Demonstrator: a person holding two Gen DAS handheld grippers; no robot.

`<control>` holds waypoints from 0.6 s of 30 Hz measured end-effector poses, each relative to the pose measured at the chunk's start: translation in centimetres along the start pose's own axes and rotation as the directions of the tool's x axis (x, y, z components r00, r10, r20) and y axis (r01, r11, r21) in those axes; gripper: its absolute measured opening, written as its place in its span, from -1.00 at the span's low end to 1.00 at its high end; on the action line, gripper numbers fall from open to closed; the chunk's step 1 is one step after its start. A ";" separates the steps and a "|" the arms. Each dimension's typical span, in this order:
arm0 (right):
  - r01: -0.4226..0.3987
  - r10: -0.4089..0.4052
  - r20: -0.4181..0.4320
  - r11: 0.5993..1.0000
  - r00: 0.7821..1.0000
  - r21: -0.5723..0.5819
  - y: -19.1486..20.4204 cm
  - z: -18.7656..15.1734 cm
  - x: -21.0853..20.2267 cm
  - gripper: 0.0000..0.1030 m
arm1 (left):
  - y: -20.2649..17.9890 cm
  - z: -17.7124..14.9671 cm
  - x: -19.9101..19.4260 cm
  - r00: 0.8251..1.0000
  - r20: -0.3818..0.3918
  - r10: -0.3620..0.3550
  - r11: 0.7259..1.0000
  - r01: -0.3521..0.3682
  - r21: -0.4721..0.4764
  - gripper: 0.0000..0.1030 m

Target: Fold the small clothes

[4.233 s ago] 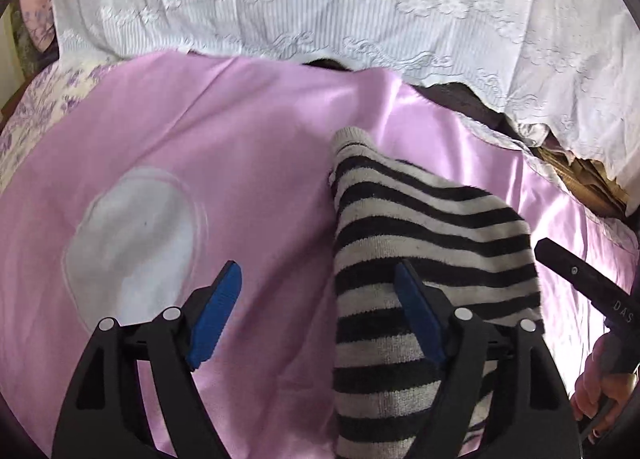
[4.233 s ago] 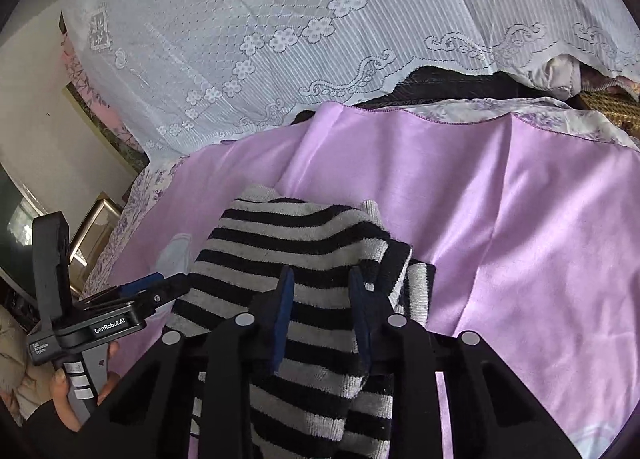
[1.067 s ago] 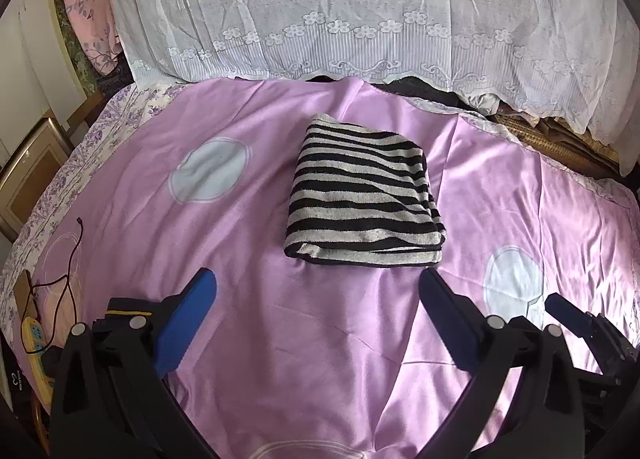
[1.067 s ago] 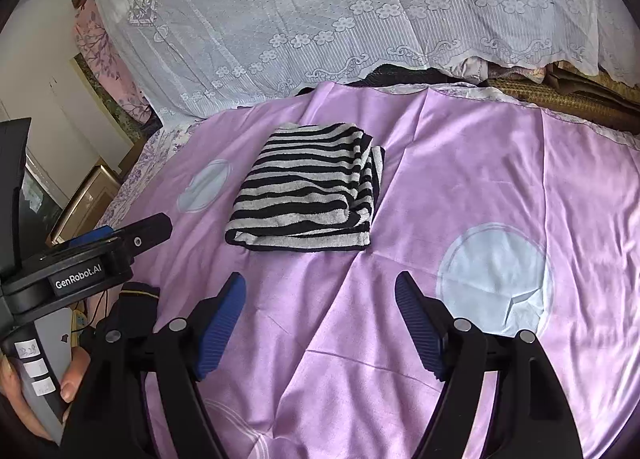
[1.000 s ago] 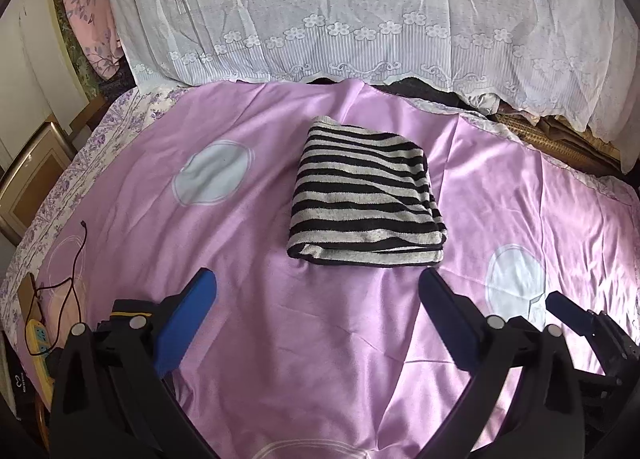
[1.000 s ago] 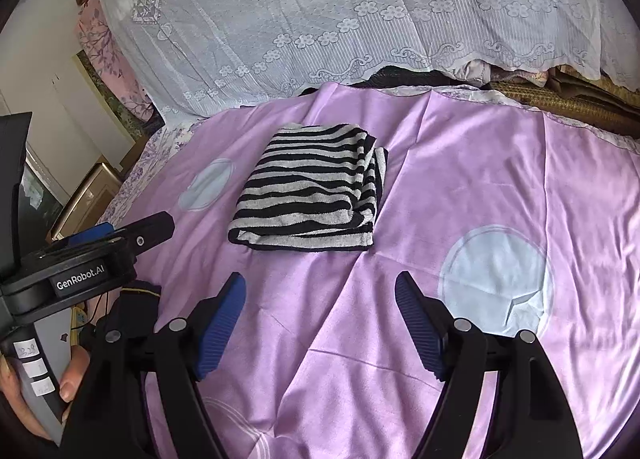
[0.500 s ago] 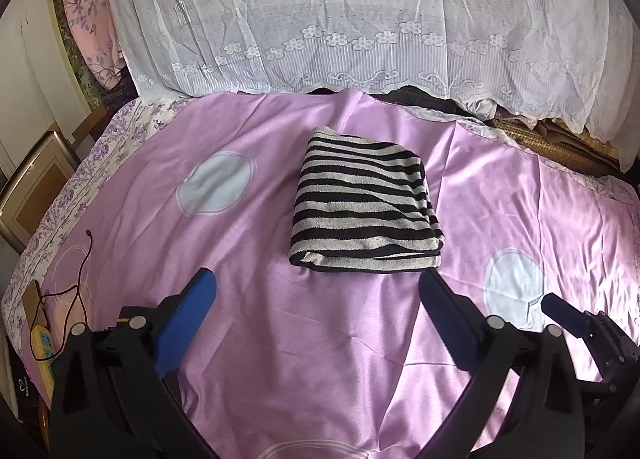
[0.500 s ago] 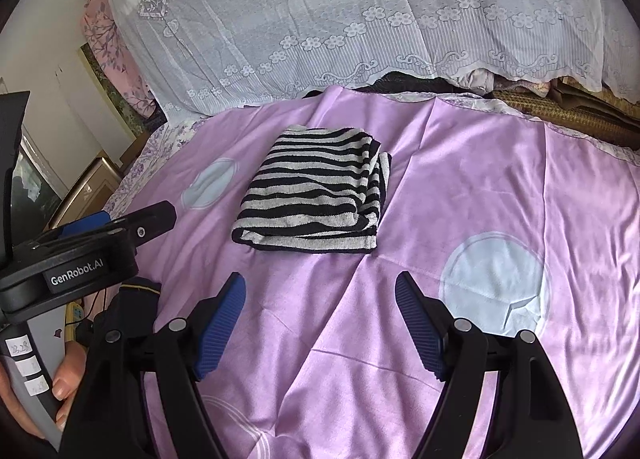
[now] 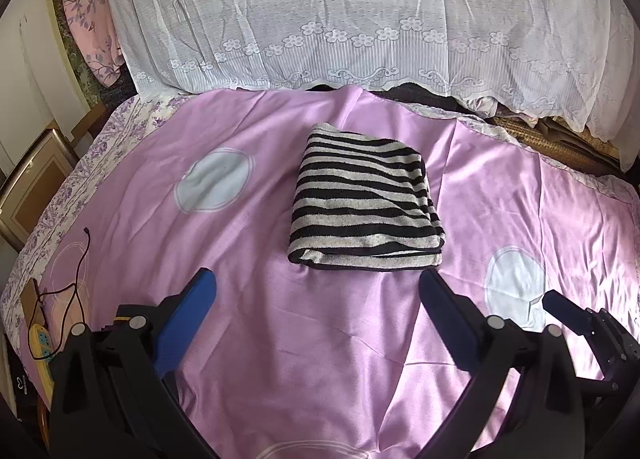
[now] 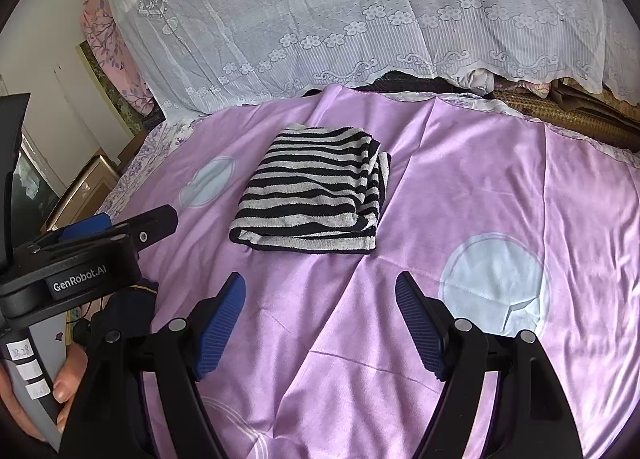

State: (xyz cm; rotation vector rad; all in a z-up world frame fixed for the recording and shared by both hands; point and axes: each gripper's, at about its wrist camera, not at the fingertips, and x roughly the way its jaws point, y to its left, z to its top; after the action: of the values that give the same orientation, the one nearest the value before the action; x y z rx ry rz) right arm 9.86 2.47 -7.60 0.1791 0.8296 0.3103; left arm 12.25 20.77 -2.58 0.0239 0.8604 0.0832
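A black-and-white striped garment [image 9: 362, 203] lies folded in a neat rectangle on the pink satin bedspread [image 9: 280, 339]; it also shows in the right wrist view [image 10: 314, 189]. My left gripper [image 9: 316, 299] is open and empty, held back from the garment's near edge. My right gripper [image 10: 320, 299] is open and empty, also short of the garment. The left gripper's body [image 10: 80, 259] shows at the left of the right wrist view, held by a hand.
A white lace cover [image 9: 360, 19] drapes over bedding at the back. The bedspread has pale round patches [image 9: 214, 181] [image 10: 494, 275]. A yellow power strip with a black cable [image 9: 40, 343] lies at the bed's left edge. A wooden frame [image 9: 28, 187] stands left.
Both grippers let go of the striped garment and drew back from it. It now lies folded on the bedspread. In the last second both views rose slightly.
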 end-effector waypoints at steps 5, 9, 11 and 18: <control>-0.002 0.002 -0.004 1.000 1.000 0.006 -0.1 0.0 0.1 0.52 | -0.1 0.0 0.2 1.000 0.003 0.001 1.000 -0.001 0.010 0.92; -0.002 0.002 -0.004 1.000 1.000 0.007 -0.1 0.0 0.1 0.52 | -0.2 -0.1 0.4 1.000 0.013 0.006 1.000 -0.006 0.021 0.92; -0.002 0.002 -0.004 1.000 1.000 0.008 -0.2 0.0 0.2 0.52 | -0.3 -0.2 0.3 1.000 0.020 0.006 1.000 -0.007 0.025 0.92; 0.002 -0.002 -0.002 1.000 1.000 0.018 -0.5 0.0 0.3 0.52 | -0.5 -0.3 0.4 0.999 0.024 0.024 0.999 -0.025 0.031 0.92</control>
State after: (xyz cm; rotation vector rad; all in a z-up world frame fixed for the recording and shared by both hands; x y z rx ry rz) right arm 10.16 2.06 -7.92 0.1948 0.8346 0.3012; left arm 12.26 20.34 -3.11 0.0646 0.8377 0.0921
